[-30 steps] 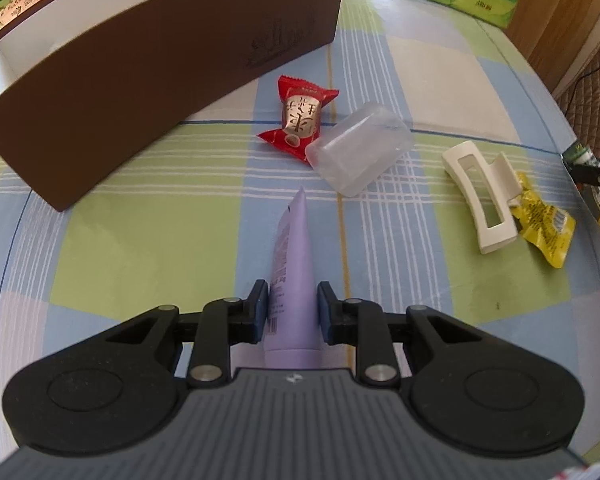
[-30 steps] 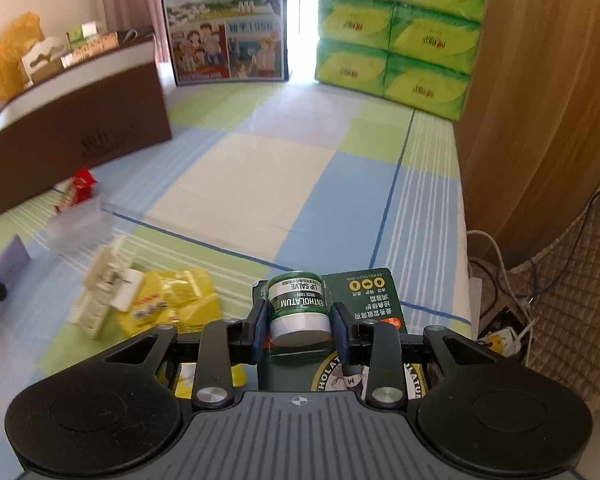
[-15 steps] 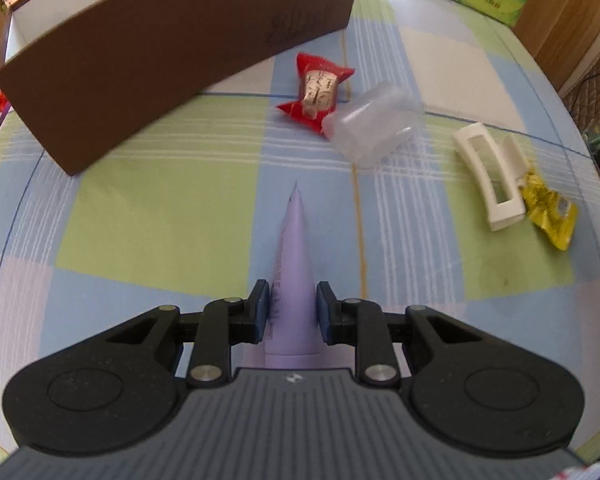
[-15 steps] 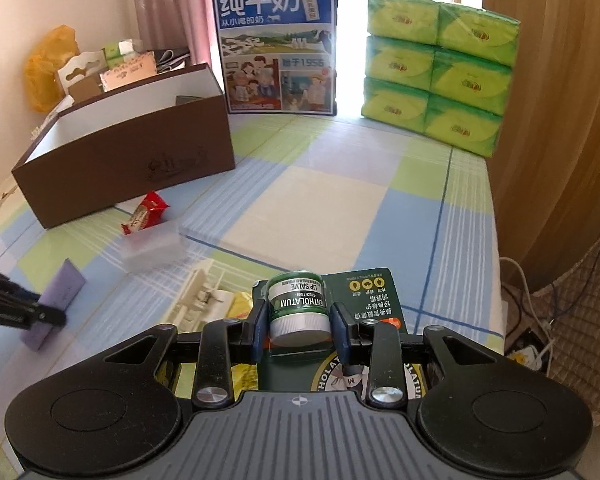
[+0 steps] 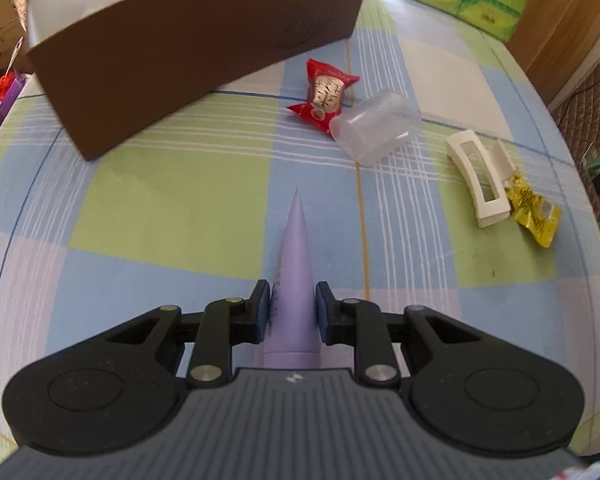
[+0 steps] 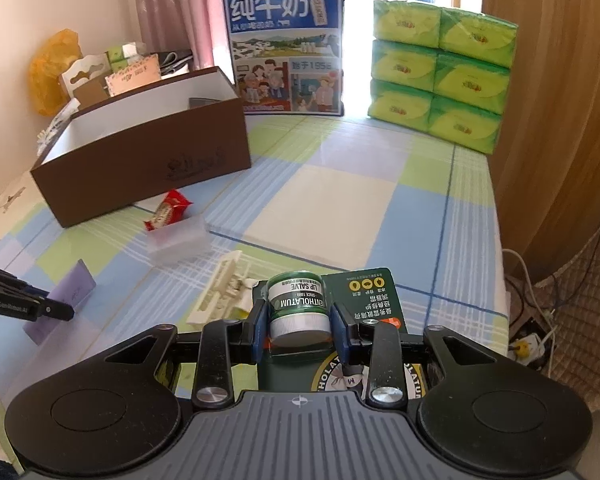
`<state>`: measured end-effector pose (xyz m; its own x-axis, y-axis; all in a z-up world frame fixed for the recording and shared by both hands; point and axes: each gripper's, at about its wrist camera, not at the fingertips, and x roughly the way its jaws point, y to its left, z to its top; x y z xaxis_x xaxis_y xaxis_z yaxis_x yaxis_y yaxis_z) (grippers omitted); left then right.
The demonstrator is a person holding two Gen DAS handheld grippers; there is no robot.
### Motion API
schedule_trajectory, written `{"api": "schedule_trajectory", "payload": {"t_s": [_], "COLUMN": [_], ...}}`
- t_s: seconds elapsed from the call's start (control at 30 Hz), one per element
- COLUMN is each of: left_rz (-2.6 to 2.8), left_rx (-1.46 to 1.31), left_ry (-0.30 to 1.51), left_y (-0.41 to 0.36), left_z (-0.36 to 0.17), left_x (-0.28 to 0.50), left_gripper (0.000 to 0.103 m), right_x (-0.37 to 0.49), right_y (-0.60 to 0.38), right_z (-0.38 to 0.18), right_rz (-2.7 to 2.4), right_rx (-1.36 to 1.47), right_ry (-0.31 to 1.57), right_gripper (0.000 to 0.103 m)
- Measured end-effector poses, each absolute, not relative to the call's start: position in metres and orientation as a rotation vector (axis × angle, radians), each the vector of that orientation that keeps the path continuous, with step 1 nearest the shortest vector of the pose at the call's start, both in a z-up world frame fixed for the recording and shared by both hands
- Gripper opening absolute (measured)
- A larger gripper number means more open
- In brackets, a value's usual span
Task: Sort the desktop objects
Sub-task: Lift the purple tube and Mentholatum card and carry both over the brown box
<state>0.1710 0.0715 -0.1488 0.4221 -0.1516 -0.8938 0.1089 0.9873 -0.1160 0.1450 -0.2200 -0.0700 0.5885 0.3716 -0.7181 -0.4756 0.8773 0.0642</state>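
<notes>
sorting looks midway: each hand-held gripper carries one item, presumably bound for the brown box [image 6: 140,160], which stands open-topped at the back of the worktop [image 6: 324,200]. the left hand-held gripper [image 5: 292,312] is clamped on the thick end of a lilac tube [image 5: 294,276], its flat crimped tail pointing toward the brown box. the right hand-held gripper [image 6: 298,328] is clamped on a green lip-salve jar [image 6: 296,304] on its card backing, held clear of the surface. just in front of the brown box lie a red snack packet [image 5: 326,94] and a clear plastic container [image 5: 376,128]; further from it, a white hair clip [image 5: 480,180] touches a yellow wrapper [image 5: 534,210].
</notes>
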Motion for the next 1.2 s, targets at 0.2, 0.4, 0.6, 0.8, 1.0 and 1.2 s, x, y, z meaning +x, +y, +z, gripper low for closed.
{"api": "schedule_trajectory", "payload": {"t_s": [0.2,0.4,0.6,0.8,1.0,1.2], "left_rz": [-0.153,-0.144,-0.153,-0.155,-0.162,-0.152], "left_rx": [-0.05,-0.078,-0.121,-0.157,-0.197,-0.213], "left_ry": [1.127,1.172,1.152,1.109,1.043,0.961], "left_y": [0.086,0.096,0.104,0.114,0.123,0.135], "left_z": [-0.142,-0.158,-0.149,-0.13,-0.103,-0.073], "left_x": [0.16,0.149,0.149,0.15,0.151,0.16], "left_gripper": [0.02,0.02,0.019,0.019,0.019,0.019], "right_x": [0.14,0.138,0.135,0.134,0.136,0.144], "right_y": [-0.198,-0.179,-0.167,-0.154,-0.137,-0.115], "right_z": [-0.07,-0.072,-0.07,-0.065,-0.059,-0.05], "right_rz": [0.544,0.578,0.607,0.638,0.681,0.729], "right_rx": [-0.152,-0.161,-0.169,-0.176,-0.187,-0.198], "right_ry": [0.804,0.804,0.799,0.776,0.759,0.732], "right_gripper": [0.031,0.031,0.031,0.031,0.031,0.031]}}
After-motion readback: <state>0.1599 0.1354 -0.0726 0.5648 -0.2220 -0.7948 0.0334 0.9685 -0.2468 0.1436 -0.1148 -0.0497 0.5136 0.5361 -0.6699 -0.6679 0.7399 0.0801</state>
